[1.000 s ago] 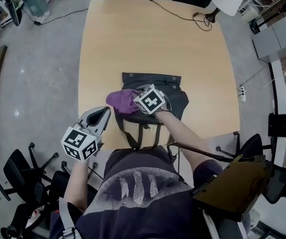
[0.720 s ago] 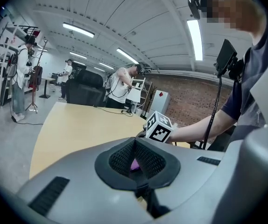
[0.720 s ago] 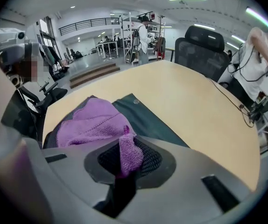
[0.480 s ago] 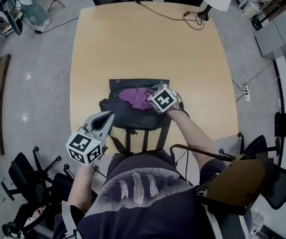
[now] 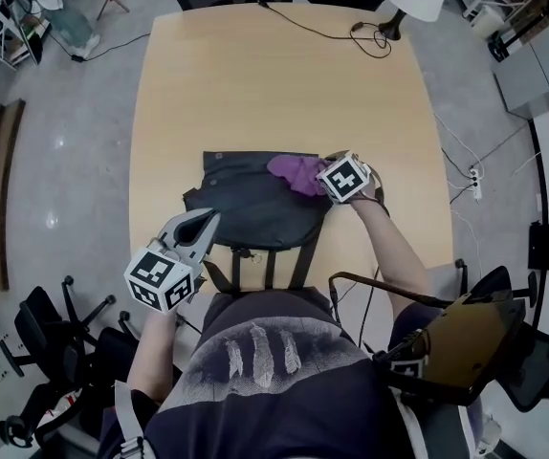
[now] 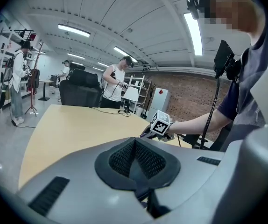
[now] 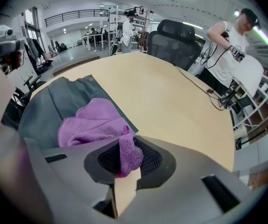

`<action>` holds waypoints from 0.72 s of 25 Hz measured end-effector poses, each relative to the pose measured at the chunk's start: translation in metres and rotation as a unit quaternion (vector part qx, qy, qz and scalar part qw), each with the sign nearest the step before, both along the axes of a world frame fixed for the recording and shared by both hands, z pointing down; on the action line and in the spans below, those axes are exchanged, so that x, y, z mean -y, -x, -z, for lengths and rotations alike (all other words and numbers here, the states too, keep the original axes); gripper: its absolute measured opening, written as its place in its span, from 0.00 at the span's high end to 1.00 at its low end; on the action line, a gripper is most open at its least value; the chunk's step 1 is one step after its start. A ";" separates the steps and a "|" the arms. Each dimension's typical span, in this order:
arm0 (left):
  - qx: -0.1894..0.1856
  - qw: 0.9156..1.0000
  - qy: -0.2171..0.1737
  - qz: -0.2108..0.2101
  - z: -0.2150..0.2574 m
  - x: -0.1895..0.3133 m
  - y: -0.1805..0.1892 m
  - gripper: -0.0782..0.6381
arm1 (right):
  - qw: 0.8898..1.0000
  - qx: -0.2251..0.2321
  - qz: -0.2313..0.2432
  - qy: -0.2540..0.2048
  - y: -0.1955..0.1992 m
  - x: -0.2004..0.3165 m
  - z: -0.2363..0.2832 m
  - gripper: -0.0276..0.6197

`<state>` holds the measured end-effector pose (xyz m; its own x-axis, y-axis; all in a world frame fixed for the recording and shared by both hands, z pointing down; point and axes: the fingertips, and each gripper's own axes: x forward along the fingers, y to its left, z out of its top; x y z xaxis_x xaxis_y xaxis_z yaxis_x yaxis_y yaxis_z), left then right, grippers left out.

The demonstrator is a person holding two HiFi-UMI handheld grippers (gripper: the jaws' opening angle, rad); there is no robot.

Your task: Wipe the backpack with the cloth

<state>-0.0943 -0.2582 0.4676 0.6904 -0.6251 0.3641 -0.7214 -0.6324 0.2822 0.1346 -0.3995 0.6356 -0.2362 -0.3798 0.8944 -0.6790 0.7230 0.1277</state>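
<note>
Along the table's [image 5: 274,84] near edge lies the backpack [image 5: 246,213]; at its far-right corner the right gripper [image 5: 318,176] pinches the cloth [image 5: 292,170]. Left gripper [image 5: 204,225], jaws together, hangs by its near-left corner; broad tabletop beyond.

An open-plan lab or workshop. Ahead of the left gripper [image 6: 135,143] stood a brick wall [image 6: 190,101], metal shelving [image 6: 137,90] and other people [image 6: 114,85] under strip lights [image 6: 73,30]. Behind it, rolling office chairs [image 5: 50,338] sat on a polished concrete floor [image 5: 54,161].

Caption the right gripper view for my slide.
Right gripper shut on the cloth, pressed to the backpack on the table.
</note>
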 end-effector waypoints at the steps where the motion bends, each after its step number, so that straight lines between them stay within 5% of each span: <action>1: 0.000 1.000 0.000 0.001 -0.001 0.001 0.000 0.88 | 1.000 0.001 -0.017 -0.009 -0.012 0.004 0.004 0.88; 7: 0.001 1.000 -0.005 -0.005 -0.003 0.007 0.004 0.88 | 0.980 0.084 -0.154 -0.091 -0.059 0.030 0.076 0.88; 12: -0.013 1.000 -0.005 -0.009 -0.006 0.011 0.008 0.88 | 0.979 0.077 -0.155 -0.106 -0.031 0.038 0.070 0.88; 18: -0.016 1.000 -0.010 0.004 0.001 0.009 0.033 0.88 | 0.991 0.042 -0.125 -0.026 0.041 0.029 -0.003 0.88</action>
